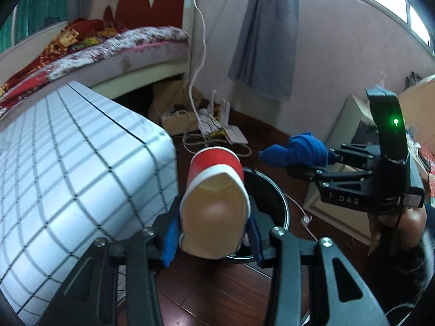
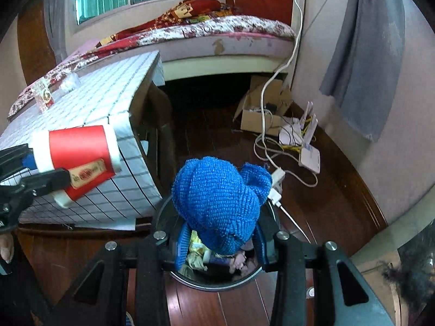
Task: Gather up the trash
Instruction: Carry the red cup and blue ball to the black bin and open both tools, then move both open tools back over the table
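So the bin point(image 2: 163, 217) on the wood floor is the landmark here, a round black one with some yellowish scraps and wrappers already sitting in the bottom.

Way left of the bin is the tabletop point(image 2: 89, 100) with the white grid cloth, its corner hanging right next to the rim. There's a small packet point(image 2: 43, 96) and a clear crumpled bit of plastic point(image 2: 70, 81) on the far end of it.

Next, the left gripper point(image 1: 214, 237) has its jaws clamped on a red paper cup point(image 1: 216, 190), squeezing the mouth into an oval. From the left wrist view the cup sits above the bin's near-left edge; from the right wrist view it's out left of the bin, in front of the tabletop corner.

Then the right gripper point(image 2: 221, 245) has its jaws closed on a bunched-up blue knitted cloth point(image 2: 217, 203), and that's hanging pretty much straight over the bin opening.

Right of the bin and further back: a white cable point(image 2: 274, 146) looping on the floor, an open cardboard box point(image 2: 261, 108), a white router point(image 2: 310, 154), and a grey curtain point(image 2: 367, 54) on the wall. Bed point(image 2: 217, 35) is behind everything.
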A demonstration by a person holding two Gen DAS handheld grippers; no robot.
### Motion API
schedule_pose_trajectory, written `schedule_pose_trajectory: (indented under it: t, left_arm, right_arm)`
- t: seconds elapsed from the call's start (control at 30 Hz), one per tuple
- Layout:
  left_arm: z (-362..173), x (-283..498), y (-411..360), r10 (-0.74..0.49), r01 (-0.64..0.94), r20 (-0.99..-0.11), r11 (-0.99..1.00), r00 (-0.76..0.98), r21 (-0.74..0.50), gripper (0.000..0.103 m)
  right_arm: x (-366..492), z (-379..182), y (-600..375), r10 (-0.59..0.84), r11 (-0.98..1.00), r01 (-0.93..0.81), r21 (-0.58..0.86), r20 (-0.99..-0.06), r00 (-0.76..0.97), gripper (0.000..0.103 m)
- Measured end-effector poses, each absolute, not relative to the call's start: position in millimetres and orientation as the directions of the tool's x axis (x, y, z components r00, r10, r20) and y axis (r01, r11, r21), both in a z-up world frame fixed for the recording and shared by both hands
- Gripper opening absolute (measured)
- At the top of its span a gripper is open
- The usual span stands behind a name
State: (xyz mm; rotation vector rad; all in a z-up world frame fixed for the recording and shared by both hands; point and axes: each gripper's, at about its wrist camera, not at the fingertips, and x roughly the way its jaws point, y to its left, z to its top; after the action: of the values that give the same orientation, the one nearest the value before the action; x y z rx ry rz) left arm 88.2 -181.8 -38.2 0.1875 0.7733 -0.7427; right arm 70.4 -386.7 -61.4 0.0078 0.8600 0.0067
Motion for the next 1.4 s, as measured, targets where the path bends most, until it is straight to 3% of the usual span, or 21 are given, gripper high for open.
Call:
schedule_pose_trajectory:
  t: [0.47,0.93,0.97,1.03,1.07,1.1,1.17,1.4]
  left_arm:
    - [-100,109,-219,-0.500,0.694,-0.791,0.707,0.352,-0.138,0.044]
    - [-129,123,-233,-0.481,0.689,-0.829,0.704,0.284,-0.173,0.047]
    - [-130,124,-234,-0.484,0.690,-0.829,0.702,0.280,-0.177,0.049]
    - [-132,126,-235,-0.497,0.691,-0.825,0.697,0.268,-0.195,0.065]
    - [-133,127,-235,-0.494,0.680,-0.823,0.707,0.279,-0.194,0.080]
    - [-134,128,-234,-0.469,0.659,-0.829,0.732,0.304,-0.173,0.090]
    - [-137,129,-230,-0.453,0.639,-0.835,0.751,0.312,-0.168,0.092]
    - [-141,123,-217,-0.360,0.578,-0.841,0.813,0.403,-0.071,0.101]
  right_arm:
    - [96,-136,-390,0.027,0.999,-0.036,0.010,-0.866,0.499,0.042]
    - [102,-162,-390,0.044,0.998,-0.056,0.021,-0.895,0.444,0.043]
    - [103,-164,-390,0.044,0.998,-0.055,0.022,-0.897,0.440,0.043]
    - [105,-166,-389,0.041,0.998,-0.059,0.017,-0.897,0.440,0.043]
    - [106,-168,-388,0.032,0.998,-0.060,0.006,-0.900,0.436,0.050]
    - [108,-173,-390,-0.011,0.999,-0.040,-0.032,-0.904,0.427,0.071]
    - [109,-180,-399,-0.072,0.997,0.007,-0.076,-0.915,0.398,0.098]
    - [103,-179,-420,-0.126,0.991,0.092,-0.099,-0.921,0.369,0.102]
